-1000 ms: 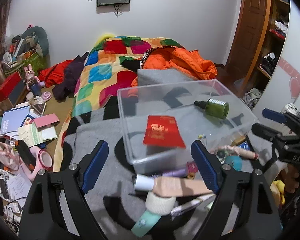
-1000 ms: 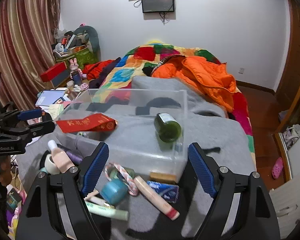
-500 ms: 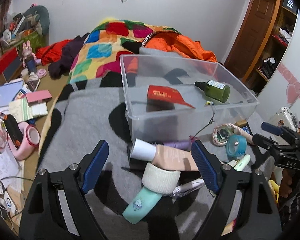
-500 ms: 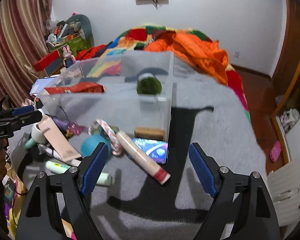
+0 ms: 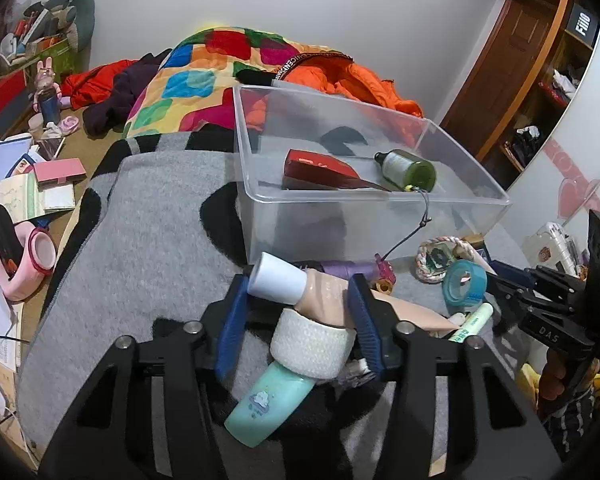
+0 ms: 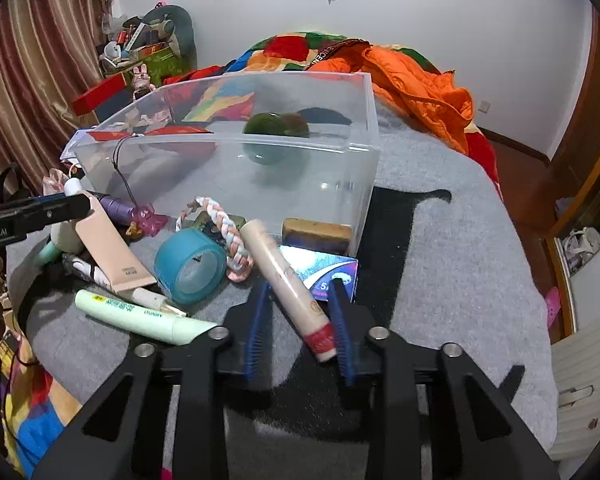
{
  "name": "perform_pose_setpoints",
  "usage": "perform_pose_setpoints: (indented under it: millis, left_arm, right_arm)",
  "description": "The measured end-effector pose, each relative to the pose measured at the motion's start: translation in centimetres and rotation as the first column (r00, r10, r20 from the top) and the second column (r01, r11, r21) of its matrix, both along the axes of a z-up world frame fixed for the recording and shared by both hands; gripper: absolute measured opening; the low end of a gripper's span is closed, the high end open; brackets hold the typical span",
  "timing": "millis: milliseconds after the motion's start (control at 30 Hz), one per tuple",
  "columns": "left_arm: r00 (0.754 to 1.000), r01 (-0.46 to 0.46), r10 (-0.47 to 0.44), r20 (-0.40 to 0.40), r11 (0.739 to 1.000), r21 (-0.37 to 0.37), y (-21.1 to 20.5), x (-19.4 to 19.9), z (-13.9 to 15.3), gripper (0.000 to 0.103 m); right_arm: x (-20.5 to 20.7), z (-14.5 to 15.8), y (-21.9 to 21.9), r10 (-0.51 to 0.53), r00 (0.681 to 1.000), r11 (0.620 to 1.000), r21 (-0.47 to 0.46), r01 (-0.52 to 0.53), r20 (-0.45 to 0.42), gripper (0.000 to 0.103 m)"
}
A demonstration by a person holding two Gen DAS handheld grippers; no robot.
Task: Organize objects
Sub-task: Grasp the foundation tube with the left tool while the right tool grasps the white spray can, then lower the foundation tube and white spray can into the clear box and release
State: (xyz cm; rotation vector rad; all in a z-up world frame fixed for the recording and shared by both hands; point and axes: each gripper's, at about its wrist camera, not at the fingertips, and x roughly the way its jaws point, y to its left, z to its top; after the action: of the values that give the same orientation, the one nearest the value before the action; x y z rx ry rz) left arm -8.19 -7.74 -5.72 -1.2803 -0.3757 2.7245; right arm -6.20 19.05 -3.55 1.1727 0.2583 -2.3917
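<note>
1. The left gripper (image 5: 298, 312) has its blue pads narrowed around a beige tube with a white cap (image 5: 300, 286); the pads look to be against its sides, though I cannot tell how firmly they press.
2. A white tape roll (image 5: 312, 344) lies just under that tube, resting on a mint-green tube (image 5: 268, 404).
3. The right gripper (image 6: 298, 320) is narrowed around a slim cream tube with a red end (image 6: 288, 284), the pads flanking it close.
4. That cream tube leans across a blue packet (image 6: 324, 274), just in front of the clear plastic bin (image 6: 364, 168).
5. Left of the cream tube, still in front of the bin, sit a braided ring (image 6: 228, 236), a teal tape roll (image 6: 190, 266) and a pale green tube (image 6: 140, 314).
6. Inside the bin lie a green bottle (image 5: 408, 168) and a red packet (image 5: 324, 172).
7. The bin stands on a grey blanket (image 6: 440, 220).
</note>
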Motion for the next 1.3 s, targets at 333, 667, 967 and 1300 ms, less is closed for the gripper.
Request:
perform_pose_setpoints:
  millis: [333, 667, 967, 1300]
  left_arm:
    - [0.998, -0.045, 0.045, -0.036, 0.999, 0.000, -0.7, 0.6, 1.0, 0.034]
    - [0.992, -0.043, 0.035, -0.121, 0.997, -0.064, 0.8, 2.6, 4.1, 0.033]
    - [0.982, -0.042, 0.032, -0.186, 0.998, -0.050, 0.6, 3.9, 6.8, 0.033]
    - [0.965, -0.074, 0.070, -0.253, 0.997, -0.009, -0.3, 3.4, 9.2, 0.033]
  right_arm:
    - [1.3, 0.3, 0.2, 0.006, 1.000, 1.000, -0.019, -0.006, -0.006, 0.016]
    - [2.1, 2.0, 0.8, -0.008, 0.999, 0.998, -0.062, 0.006, -0.035, 0.014]
    - [2.8, 4.5, 1.3, -0.012, 0.996, 0.995, -0.104, 0.003, -0.088, 0.014]
    - [2.3, 7.3, 1.2, -0.029, 0.987, 0.988, -0.157, 0.004, -0.158, 0.014]
